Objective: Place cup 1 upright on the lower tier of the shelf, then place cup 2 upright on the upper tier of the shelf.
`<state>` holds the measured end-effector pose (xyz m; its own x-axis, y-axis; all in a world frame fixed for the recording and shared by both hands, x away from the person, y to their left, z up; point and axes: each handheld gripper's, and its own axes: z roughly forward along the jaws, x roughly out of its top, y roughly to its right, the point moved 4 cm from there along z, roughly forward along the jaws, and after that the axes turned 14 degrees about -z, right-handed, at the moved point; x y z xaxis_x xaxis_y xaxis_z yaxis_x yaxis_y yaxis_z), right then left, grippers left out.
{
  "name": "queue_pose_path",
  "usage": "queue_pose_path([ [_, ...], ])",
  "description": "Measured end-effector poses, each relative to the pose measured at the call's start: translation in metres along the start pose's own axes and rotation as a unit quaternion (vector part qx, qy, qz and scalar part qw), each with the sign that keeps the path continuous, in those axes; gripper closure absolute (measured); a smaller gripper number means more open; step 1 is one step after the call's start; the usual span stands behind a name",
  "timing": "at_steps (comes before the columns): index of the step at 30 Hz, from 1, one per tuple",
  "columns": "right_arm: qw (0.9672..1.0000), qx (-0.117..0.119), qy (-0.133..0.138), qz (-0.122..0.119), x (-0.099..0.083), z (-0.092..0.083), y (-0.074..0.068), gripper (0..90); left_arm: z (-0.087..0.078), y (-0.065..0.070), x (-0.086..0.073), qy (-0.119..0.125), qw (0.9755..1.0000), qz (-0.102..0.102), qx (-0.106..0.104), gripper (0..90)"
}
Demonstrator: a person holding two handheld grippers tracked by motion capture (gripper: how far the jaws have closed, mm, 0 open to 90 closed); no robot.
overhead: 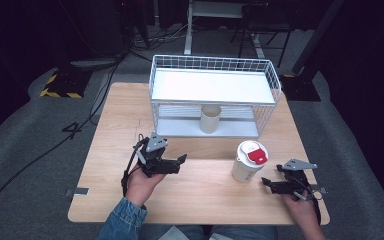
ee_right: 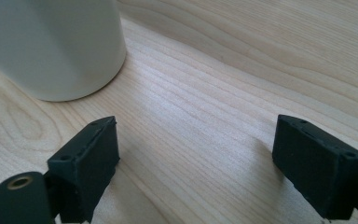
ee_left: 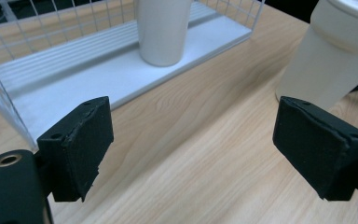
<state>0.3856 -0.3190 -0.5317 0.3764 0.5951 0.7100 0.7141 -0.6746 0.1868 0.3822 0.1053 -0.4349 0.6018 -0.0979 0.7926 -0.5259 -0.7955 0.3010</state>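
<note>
A white paper cup with a white lid and red tab (overhead: 249, 161) stands on the wooden table (overhead: 200, 200), right of centre. My left gripper (overhead: 181, 164) lies low over the table to the cup's left, pointing right; its jaws stand open on bare wood (ee_left: 193, 140), with the lidded cup (ee_left: 326, 65) ahead to the right. My right gripper (overhead: 267, 184) rests just right of the cup and points left at it. Its jaws are open with nothing between them (ee_right: 196, 163), and the cup's base (ee_right: 51, 42) sits ahead to the left.
A white wire rack (overhead: 212, 87) with two shelves stands at the back of the table. A plain lidless cup (overhead: 210, 119) stands on its lower shelf (ee_left: 74, 79), also seen as the cup (ee_left: 161, 28) ahead of my left gripper. Dark floor with cables surrounds the table.
</note>
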Motion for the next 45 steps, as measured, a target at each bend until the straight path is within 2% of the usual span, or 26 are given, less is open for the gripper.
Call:
queue_pose_path([
  [7,1.0,0.0,0.0,0.0,0.0,0.0,0.0,15.0,-0.013,-0.014,-0.015,-0.013,0.9996,-0.002,0.024,12.8],
  [10,1.0,0.001,0.0,0.0,0.0,0.0,0.0,15.0,-0.017,-0.018,-0.021,-0.023,0.9992,0.002,0.033,13.0],
  [13,1.0,0.001,0.0,0.001,0.0,0.0,0.0,15.0,-0.02,-0.022,-0.027,-0.037,0.9987,0.005,0.035,13.1],
  [17,1.0,0.004,0.0,0.0,0.0,0.0,0.0,14.9,-0.024,-0.026,-0.034,-0.051,0.9975,0.018,0.044,13.1],
  [24,1.0,0.004,0.001,0.001,0.0,0.0,0.0,14.9,-0.025,-0.042,-0.052,-0.078,0.9957,0.006,0.049,13.4],
  [28,1.0,0.004,0.001,-0.001,0.0,0.0,0.0,15.2,-0.018,-0.051,-0.07,-0.115,0.9918,-0.012,0.055,13.4],
  [31,1.0,0.005,0.001,-0.003,0.0,0.0,-0.001,15.1,-0.013,-0.056,-0.083,-0.144,0.9873,-0.006,0.065,13.4],
  [35,0.9999,0.009,0.003,-0.007,0.0,0.0,-0.002,15.0,-0.008,-0.061,-0.097,-0.168,0.9821,0.004,0.084,13.4],
  [36,0.9999,0.009,0.003,-0.008,0.0,0.0,-0.002,15.0,-0.007,-0.061,-0.099,-0.161,0.9826,0.014,0.091,11.7],
  [37,0.9999,0.009,0.003,-0.008,0.0,0.0,-0.002,15.0,-0.008,-0.061,-0.1,-0.16,0.983,0.009,0.09,10.4],
  [39,0.9999,0.009,0.003,-0.008,0.0,0.0,-0.002,15.0,-0.008,-0.062,-0.101,-0.155,0.9839,0.009,0.089,10.2],
  [41,0.9999,0.009,0.002,-0.008,0.0,0.0,-0.002,15.0,-0.007,-0.065,-0.103,-0.136,0.9871,0.017,0.083,6.9],
  [42,0.9999,0.009,0.003,-0.007,0.0,0.0,-0.002,15.0,-0.006,-0.066,-0.105,-0.122,0.9895,0.017,0.076,3.9],
  [45,0.9999,0.009,0.002,-0.008,0.0,0.0,-0.001,15.0,-0.006,-0.066,-0.106,-0.125,0.9894,0.014,0.074,2.1],
])
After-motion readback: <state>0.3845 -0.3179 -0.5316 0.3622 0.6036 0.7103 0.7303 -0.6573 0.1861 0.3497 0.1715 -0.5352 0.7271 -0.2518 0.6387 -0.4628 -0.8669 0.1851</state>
